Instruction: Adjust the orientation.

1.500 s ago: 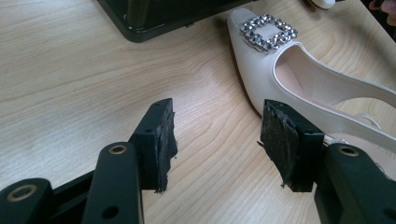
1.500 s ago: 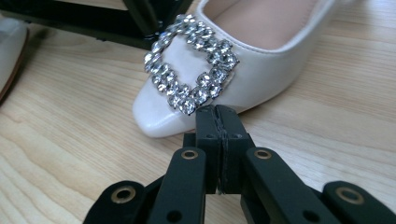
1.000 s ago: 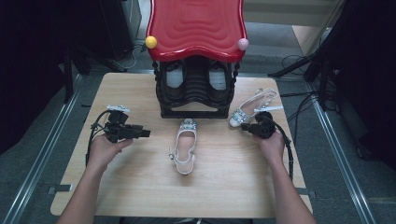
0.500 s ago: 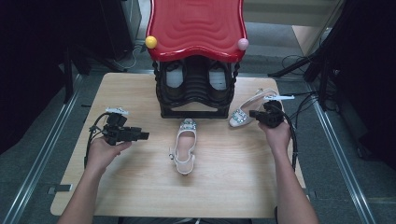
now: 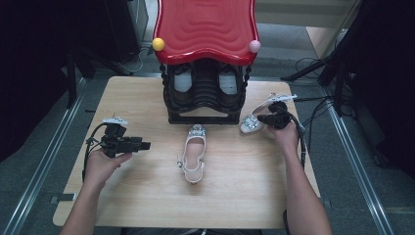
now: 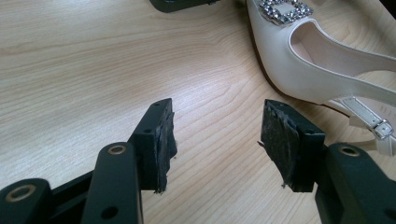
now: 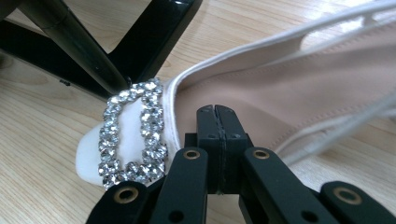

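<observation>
Right tool (image 5: 268,119) sits at the right front corner of the black shoe rack (image 5: 203,98), jaws pressed fully together with nothing visibly pinched between them; in the right gripper view the closed tips lie over the opening of the white shoe (image 7: 289,88), just beside its rhinestone buckle (image 7: 133,133). That shoe (image 5: 259,115) lies on the desk (image 5: 147,205) with its toe next to the rack's right foot, heel pointing away to the right. Left tool (image 5: 142,145) hangs over the desk well left of the rack, jaws wide apart, nothing between the pads (image 6: 163,140). A second white shoe (image 5: 194,152) lies in front of the rack's middle, toe toward the rack, apart from both tools. Red wavy top (image 5: 205,27) caps the rack.
</observation>
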{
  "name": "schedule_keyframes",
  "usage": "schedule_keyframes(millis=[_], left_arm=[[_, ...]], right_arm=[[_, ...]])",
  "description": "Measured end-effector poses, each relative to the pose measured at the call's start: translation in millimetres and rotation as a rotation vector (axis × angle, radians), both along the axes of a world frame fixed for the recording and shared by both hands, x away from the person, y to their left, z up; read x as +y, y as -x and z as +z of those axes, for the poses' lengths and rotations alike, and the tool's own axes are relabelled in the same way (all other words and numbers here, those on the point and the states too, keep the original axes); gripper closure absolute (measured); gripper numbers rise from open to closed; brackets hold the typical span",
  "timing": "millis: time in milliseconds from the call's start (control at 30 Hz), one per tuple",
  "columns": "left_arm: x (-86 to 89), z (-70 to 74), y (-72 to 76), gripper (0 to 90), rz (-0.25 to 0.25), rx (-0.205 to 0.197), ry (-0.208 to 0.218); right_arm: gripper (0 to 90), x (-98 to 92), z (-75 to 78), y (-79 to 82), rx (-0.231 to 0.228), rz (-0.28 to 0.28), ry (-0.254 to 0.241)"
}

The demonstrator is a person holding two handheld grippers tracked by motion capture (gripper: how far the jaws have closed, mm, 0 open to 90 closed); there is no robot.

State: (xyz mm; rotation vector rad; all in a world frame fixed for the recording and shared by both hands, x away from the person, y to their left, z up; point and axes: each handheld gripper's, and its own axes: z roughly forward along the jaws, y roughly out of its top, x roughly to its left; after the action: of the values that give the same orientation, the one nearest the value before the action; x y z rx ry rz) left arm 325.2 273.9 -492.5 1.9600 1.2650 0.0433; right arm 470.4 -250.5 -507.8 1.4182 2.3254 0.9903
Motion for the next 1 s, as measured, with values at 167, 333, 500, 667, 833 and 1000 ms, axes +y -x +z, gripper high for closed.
schedule_keyframes(millis=[167, 333, 500, 667, 833, 1000], left_arm=[[3.6, 0.4, 2.5, 44.7, 0.016, -0.007, 0.008], [4.2, 0.4, 2.2, 44.7, 0.014, -0.006, 0.004], [2.9, 0.7, 1.3, 44.7, 0.009, -0.011, 0.004], [1.3, 1.2, -0.9, 44.7, 0.003, -0.009, 0.006], [-1.1, 2.2, -4.8, 44.7, -0.005, -0.012, 0.004], [-6.2, 2.7, -9.9, 44.8, -0.016, -0.015, 0.004]], right_arm=[[90.0, 2.4, 0.7, -1.2, 0.025, 0.023, -0.029], [90.0, 6.3, 1.1, 1.2, 0.050, 0.064, -0.050], [90.0, 13.4, 1.8, 7.4, 0.084, 0.089, -0.074], [90.0, 26.4, 1.9, 16.8, 0.102, 0.129, -0.086], [90.0, 39.2, 0.5, 24.9, 0.118, 0.163, -0.111], [90.0, 49.8, 1.7, 34.0, 0.105, 0.185, -0.128]])
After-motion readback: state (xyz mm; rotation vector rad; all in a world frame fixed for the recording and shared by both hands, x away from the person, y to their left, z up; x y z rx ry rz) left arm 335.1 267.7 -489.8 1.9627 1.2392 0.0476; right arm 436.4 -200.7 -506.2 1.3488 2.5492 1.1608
